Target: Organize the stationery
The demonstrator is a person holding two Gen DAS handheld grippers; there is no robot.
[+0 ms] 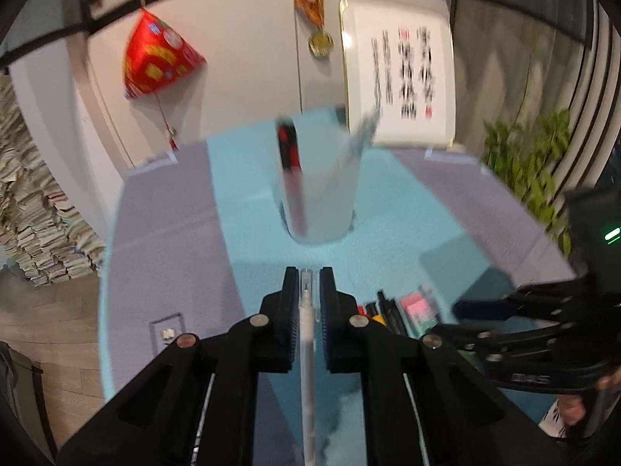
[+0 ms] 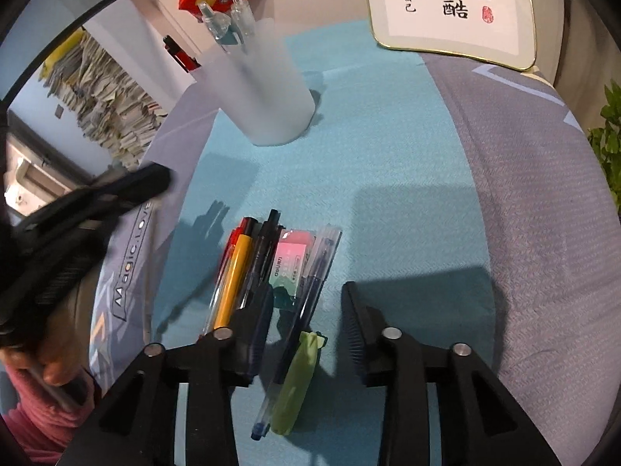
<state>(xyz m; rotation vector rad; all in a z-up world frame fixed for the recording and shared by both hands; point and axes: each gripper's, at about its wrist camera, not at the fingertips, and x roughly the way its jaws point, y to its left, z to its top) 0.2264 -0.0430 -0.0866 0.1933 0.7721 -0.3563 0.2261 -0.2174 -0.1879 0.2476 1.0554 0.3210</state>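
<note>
The left gripper (image 1: 309, 291) has its jaws closed narrowly on a white pen (image 1: 306, 334), which lies lengthwise between the pads with its clear tip poking forward, aimed at the frosted pen cup (image 1: 320, 182) that stands on the teal mat (image 2: 388, 147) toward the far edge of the table. To do this step well, I judge the pen should be carried above the cup's rim, tipped toward upright, and let go only once its lower end is inside the mouth, clear of the pens already leaning there; a low approach could knock the light cup over. The right gripper (image 2: 306, 303) hangs with its jaws wide apart and empty over the loose pile at the near edge of the mat, straddling a dark blue pen (image 2: 306, 299) and a green pen (image 2: 297, 384). Counted in the pile: a red pen mostly hidden, one yellow pen (image 2: 235, 272), two black pens (image 2: 266, 248) as best I can tell, one pink-and-green eraser (image 2: 291, 264), and the blue and green pens. In the cup: two clear-capped pens (image 2: 223, 19) and one red-and-black pen (image 2: 180, 54).
</note>
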